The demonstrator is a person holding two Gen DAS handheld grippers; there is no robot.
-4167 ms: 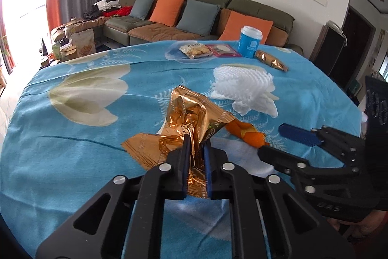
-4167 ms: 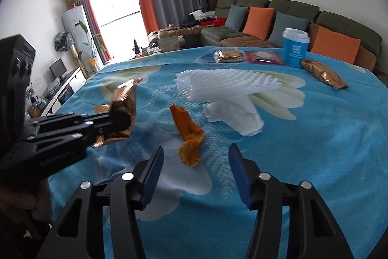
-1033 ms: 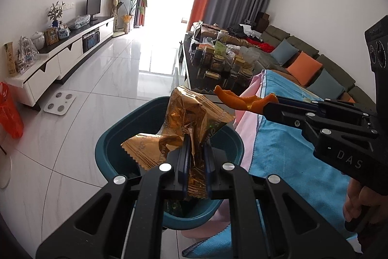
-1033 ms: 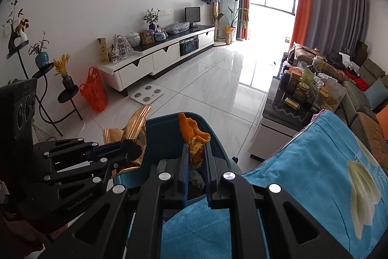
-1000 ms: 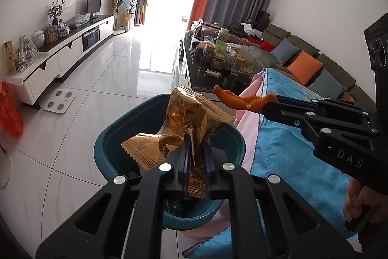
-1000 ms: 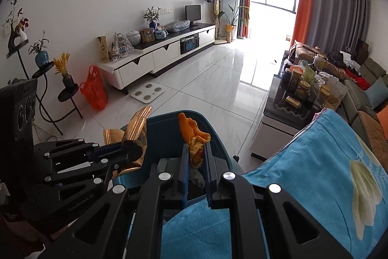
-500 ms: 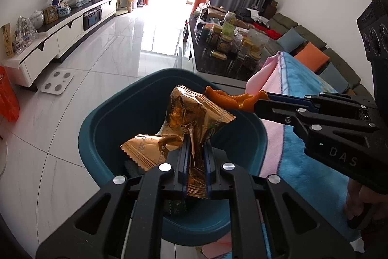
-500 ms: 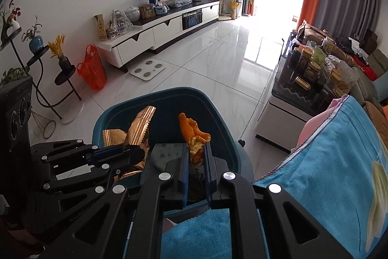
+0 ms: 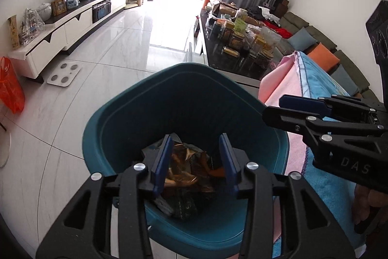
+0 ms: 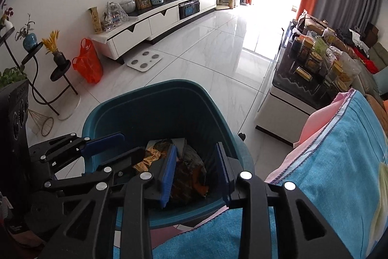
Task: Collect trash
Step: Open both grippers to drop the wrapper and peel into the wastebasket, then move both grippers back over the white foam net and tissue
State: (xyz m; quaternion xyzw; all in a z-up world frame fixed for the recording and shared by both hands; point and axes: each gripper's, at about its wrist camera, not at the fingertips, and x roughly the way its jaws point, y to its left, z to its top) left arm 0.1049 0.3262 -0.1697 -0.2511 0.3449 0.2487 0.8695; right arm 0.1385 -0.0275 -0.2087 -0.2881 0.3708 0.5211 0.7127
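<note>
Both grippers hang over a teal trash bin (image 9: pixel 135 113), pointing steeply down into it. Nearest in its own camera, the left gripper (image 9: pixel 197 162) has its jaws opening and parted, with nothing pinched between the blue pads; the right gripper (image 10: pixel 196 170) likewise has its jaws opening, apart and empty. Seen through both gaps, at the bottom of the bin, lies the trash: a crumpled gold foil wrapper (image 9: pixel 180 177) and an orange scrap (image 10: pixel 200 175) among darker packets, with another bit of gold foil (image 10: pixel 148 154) toward the bin's left wall in the right wrist view. Just beside the bin's right rim hangs the edge of a blue tablecloth (image 10: pixel 339 162) over a pink underlayer (image 9: pixel 278 81). Farther off stretch white floor tiles, a bathroom scale (image 10: pixel 144 61), an orange plastic bag (image 10: pixel 88 62), a low white TV cabinet (image 10: pixel 155 18) along the wall, and a dark coffee table (image 9: pixel 232 52) crowded with jars
</note>
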